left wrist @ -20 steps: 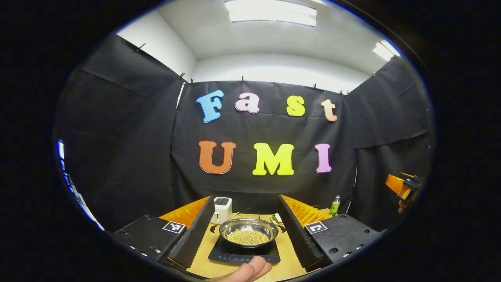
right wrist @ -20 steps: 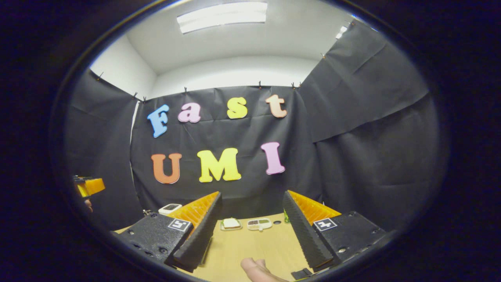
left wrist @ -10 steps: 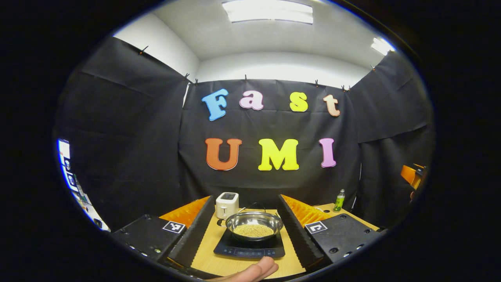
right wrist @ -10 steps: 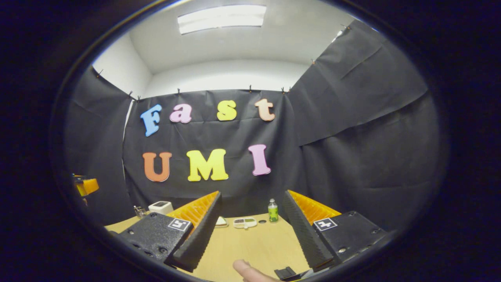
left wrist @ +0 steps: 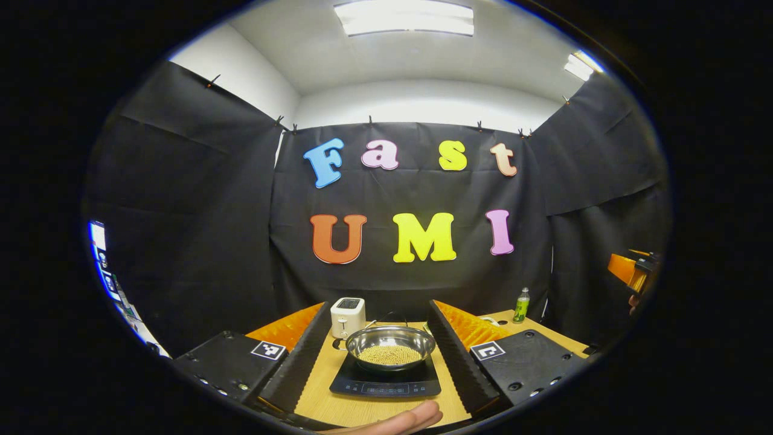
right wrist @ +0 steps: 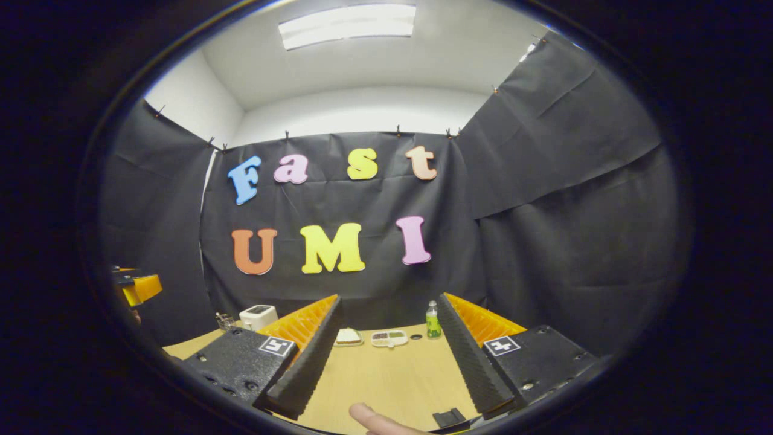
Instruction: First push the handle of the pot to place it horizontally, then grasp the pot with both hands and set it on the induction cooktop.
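The pot (left wrist: 390, 348), a shallow steel pan with a bed of small yellowish grains in it, sits on the induction cooktop (left wrist: 385, 384), square on the dark glass with the control strip toward the person. By the look of it the placing is done, or all but done, and what is left is to come away cleanly.

The left gripper (left wrist: 379, 356) hangs back from the pot with its jaws spread wide, the pot and cooktop framed in the gap between its fingers, touching neither and gripping nothing. A fingertip (left wrist: 406, 421) of the holding hand shows at the lower edge. The right gripper (right wrist: 386, 356) is likewise wide open and empty, pointed at bare wooden table (right wrist: 386, 380) off to the side of the cooktop.

To finish well, I would judge the thing is to draw both grippers straight back and up, jaws kept apart, so that no finger clips the rim and slides the pan off centre or spills the grains. I cannot make out how the handle lies from here; a thin dark loop shows behind the rim, no more.

Further out, a white toaster (left wrist: 348, 316) stands just behind the cooktop, a green bottle (right wrist: 432, 321) and two small dishes (right wrist: 389, 338) sit at the far edge of the table.
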A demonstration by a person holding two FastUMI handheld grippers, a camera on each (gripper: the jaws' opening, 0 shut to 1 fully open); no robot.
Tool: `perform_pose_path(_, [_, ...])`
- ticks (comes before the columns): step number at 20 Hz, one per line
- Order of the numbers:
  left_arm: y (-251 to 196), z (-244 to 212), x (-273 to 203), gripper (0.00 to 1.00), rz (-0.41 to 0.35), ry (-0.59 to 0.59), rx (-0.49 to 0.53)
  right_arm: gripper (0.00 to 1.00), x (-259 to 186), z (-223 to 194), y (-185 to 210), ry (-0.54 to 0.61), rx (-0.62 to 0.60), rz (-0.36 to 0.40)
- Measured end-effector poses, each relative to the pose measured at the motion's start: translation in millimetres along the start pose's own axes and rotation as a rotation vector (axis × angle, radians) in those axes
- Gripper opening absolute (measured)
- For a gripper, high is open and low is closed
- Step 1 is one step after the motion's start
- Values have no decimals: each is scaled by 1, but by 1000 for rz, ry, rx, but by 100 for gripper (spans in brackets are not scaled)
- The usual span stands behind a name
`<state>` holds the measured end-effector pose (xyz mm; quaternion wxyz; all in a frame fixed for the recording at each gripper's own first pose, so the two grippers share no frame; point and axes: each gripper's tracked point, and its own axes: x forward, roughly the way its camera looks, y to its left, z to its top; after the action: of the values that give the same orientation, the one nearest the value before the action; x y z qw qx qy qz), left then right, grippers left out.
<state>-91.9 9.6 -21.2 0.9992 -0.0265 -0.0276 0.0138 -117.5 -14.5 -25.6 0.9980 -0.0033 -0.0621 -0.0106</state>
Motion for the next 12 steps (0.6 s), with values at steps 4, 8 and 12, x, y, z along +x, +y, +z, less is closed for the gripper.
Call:
perform_pose_path(4, [-3, -3, 1, 95, -3, 4, 12, 96, 1, -1, 1, -2, -1, 1])
perform_pose_path(8, [-5, -4, 2, 95, -6, 9, 15, 96, -1, 0, 5, -9, 14, 23])
perform_pose_path(12, [-5, -3, 0, 95, -12, 4, 14, 96, -2, -3, 6, -2, 25, 29])
